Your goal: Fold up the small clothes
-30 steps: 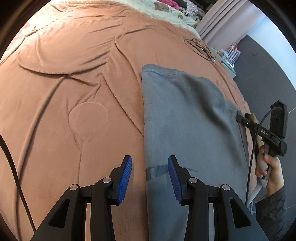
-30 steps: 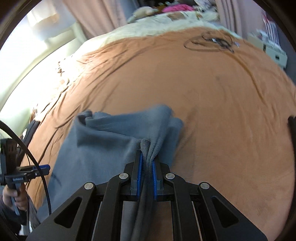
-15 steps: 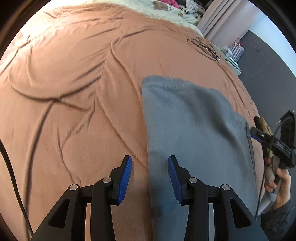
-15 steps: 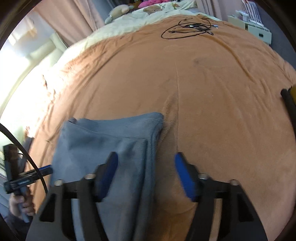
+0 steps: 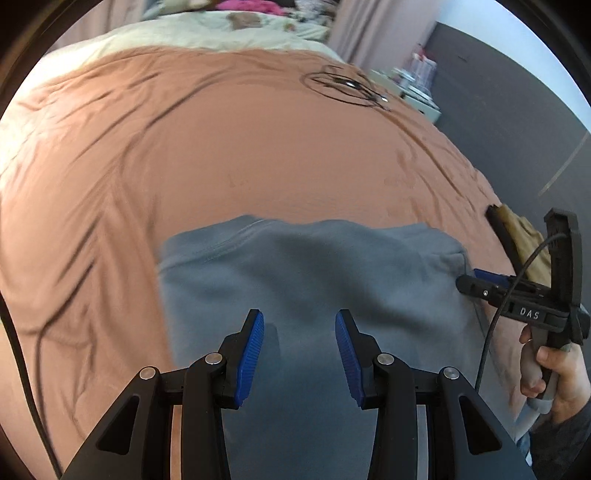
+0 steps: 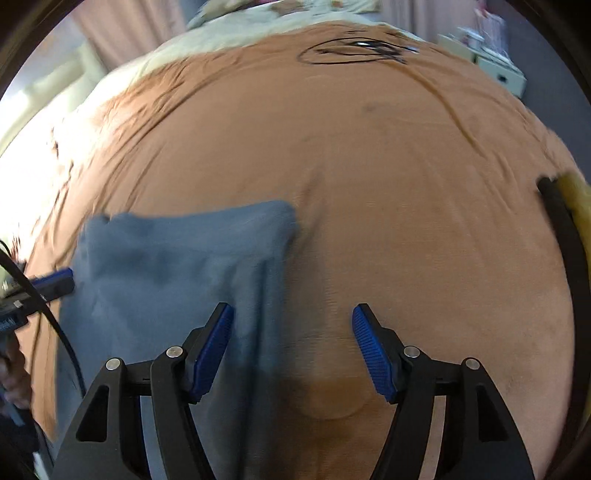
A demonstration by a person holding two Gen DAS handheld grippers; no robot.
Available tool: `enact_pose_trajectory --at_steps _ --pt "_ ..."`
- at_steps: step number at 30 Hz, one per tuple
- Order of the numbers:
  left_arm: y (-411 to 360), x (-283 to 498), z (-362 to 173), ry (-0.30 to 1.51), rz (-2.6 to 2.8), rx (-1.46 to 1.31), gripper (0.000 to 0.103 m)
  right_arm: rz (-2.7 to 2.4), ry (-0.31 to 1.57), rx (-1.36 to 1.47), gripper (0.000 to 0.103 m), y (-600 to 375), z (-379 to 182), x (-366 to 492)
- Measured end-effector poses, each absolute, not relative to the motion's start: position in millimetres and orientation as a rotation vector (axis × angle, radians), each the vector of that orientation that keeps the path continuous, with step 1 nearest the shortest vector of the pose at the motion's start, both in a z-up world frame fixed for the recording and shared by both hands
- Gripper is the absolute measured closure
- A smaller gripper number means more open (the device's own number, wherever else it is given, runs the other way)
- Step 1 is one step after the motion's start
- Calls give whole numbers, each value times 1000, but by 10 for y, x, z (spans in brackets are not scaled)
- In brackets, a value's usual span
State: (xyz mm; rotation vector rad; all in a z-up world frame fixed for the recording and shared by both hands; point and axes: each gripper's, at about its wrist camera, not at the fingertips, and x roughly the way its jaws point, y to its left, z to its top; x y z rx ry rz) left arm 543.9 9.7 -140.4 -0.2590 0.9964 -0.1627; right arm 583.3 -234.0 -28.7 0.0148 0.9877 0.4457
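Observation:
A grey garment (image 5: pixel 314 280) lies folded lengthwise on the orange-brown bedspread (image 5: pixel 258 155). My left gripper (image 5: pixel 299 349) is open and empty, hovering over the garment's near part. My right gripper (image 6: pixel 291 349) is open and empty, its left finger over the garment's right edge (image 6: pixel 177 273) and its right finger over bare bedspread (image 6: pixel 406 221). The right gripper also shows in the left wrist view (image 5: pixel 480 286), at the garment's right side. The left gripper shows at the left edge of the right wrist view (image 6: pixel 48 282).
A coiled black cable (image 5: pixel 343 86) lies far back on the bedspread, also seen in the right wrist view (image 6: pixel 358 50). A black and yellow object (image 6: pixel 561 236) lies at the bed's right edge. Pale bedding (image 5: pixel 221 31) and a white cabinet (image 6: pixel 498 70) are beyond.
My right gripper opened and let go of the grey garment, which now lies flat. My left gripper swung from beside the garment's left edge to over the garment.

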Motion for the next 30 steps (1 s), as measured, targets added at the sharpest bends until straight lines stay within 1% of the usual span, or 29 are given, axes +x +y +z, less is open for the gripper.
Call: enact_pose_trajectory --at_steps 4,7,10,11,15,19,22,26,28,30 --pt "-52 5622 -1414 991 -194 -207 63 456 991 28 48 -2424 -278 5892" --pt "-129 5794 -1456 1009 -207 -202 68 475 991 62 51 -2438 -251 5877" --pt "-176 5932 -1516 1033 -193 -187 70 508 990 107 51 -2525 -247 5891" --pt "-175 5976 -1539 1041 -188 -192 71 519 989 123 51 -2561 -248 5768" --pt "-138 6110 -1581 1046 -169 -211 71 591 1012 190 51 -2608 -321 5782" --pt "-56 6219 -1524 1044 -108 -229 71 616 1067 235 51 -2666 -423 5880" --pt "35 6145 -1408 1039 -110 -240 71 654 1096 300 51 -2772 -493 5978" --pt "242 5995 -1335 1054 -106 -260 70 681 1117 362 51 -2902 -562 6117" --pt "370 5910 -1333 1064 -95 -282 67 692 1119 385 51 -2957 -601 6180" --pt "523 5802 -1343 1066 -65 -293 55 696 1117 394 51 -2984 -620 6207"
